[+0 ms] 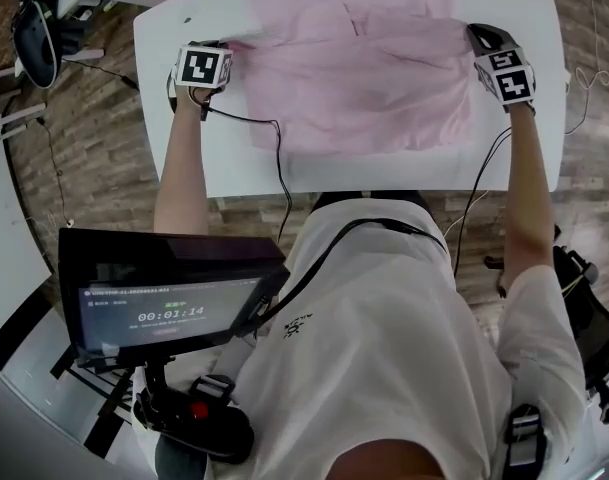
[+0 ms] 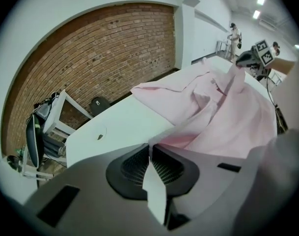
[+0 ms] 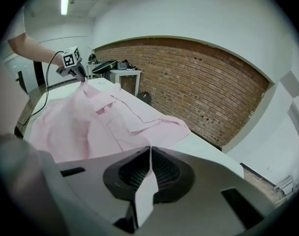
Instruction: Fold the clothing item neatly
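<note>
A pale pink shirt (image 1: pixel 364 78) lies spread on the white table (image 1: pixel 234 163), part of it doubled over with a straight near edge. My left gripper (image 1: pixel 231 56) is at the shirt's left edge and my right gripper (image 1: pixel 476 40) at its right edge. In the left gripper view the jaws (image 2: pixel 150 149) are shut, with a strip of the pink cloth (image 2: pixel 223 117) pinched between them. In the right gripper view the jaws (image 3: pixel 149 151) are likewise shut on a fold of the shirt (image 3: pixel 90 127). Each gripper shows in the other's view, the right gripper (image 2: pixel 247 58) and the left gripper (image 3: pixel 78 73), both holding lifted cloth.
Black cables (image 1: pixel 277 158) trail off the table's near edge. A screen (image 1: pixel 164 293) hangs in front of the person's chest. A white stand with dark gear (image 1: pixel 44 18) is left of the table. A brick wall (image 2: pixel 105 48) runs beyond it, and a person (image 2: pixel 233 33) stands far off.
</note>
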`<state>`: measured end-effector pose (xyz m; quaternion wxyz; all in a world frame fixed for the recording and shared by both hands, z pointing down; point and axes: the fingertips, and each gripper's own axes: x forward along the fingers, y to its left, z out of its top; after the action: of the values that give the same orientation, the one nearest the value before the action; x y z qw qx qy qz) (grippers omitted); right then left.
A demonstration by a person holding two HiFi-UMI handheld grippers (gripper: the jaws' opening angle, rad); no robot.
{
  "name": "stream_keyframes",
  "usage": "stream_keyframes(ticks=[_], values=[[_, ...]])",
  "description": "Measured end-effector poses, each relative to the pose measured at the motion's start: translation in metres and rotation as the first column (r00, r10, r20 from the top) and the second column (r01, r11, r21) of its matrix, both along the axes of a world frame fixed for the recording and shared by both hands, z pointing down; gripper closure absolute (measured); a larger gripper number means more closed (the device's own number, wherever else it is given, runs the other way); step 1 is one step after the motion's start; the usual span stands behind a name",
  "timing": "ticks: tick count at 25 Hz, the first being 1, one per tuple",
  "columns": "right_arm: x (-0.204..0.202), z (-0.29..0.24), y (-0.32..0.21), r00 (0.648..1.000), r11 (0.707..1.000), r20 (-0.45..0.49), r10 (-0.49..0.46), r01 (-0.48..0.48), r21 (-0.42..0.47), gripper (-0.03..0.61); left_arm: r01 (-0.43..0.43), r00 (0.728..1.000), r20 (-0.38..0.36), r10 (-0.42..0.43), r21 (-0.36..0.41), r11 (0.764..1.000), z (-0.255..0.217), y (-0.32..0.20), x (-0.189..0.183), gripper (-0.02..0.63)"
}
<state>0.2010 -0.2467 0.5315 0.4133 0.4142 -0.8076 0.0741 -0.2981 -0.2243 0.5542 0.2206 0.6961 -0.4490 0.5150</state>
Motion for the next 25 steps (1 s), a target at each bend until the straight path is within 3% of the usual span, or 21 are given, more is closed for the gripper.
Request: stream_keyframes(ticks=[7, 13, 17, 23, 25], values=[[0.016, 0.020, -0.034, 0.999, 0.996, -0.036, -0.030, 0.027, -0.086, 0.565, 0.037, 0.998, -0.043, -0.046, -0.176, 0.984, 0.021, -0.033, -0.007, 0.591], [0.022, 0.049, -0.055, 0.998, 0.986, -0.034, -0.056, 0.050, -0.159, 0.565, 0.107, 0.980, -0.120, -0.158, -0.352, 0.930, 0.057, -0.035, -0.014, 0.591], [0.029, 0.061, -0.067, 0.999, 0.982, -0.023, -0.040, 0.035, -0.188, 0.565, 0.132, 0.950, -0.208, -0.235, -0.415, 0.900, 0.056, -0.047, -0.017, 0.589], [0.041, 0.067, -0.067, 1.000, 0.979, -0.012, 0.006, -0.008, -0.203, 0.565, 0.168, 0.919, -0.243, -0.310, -0.469, 0.867, 0.058, -0.043, -0.023, 0.589], [0.040, 0.066, -0.064, 1.000, 0.976, -0.028, -0.012, 0.006, -0.218, 0.564, 0.172, 0.909, -0.262, -0.325, -0.475, 0.863, 0.055, -0.042, -0.023, 0.546]])
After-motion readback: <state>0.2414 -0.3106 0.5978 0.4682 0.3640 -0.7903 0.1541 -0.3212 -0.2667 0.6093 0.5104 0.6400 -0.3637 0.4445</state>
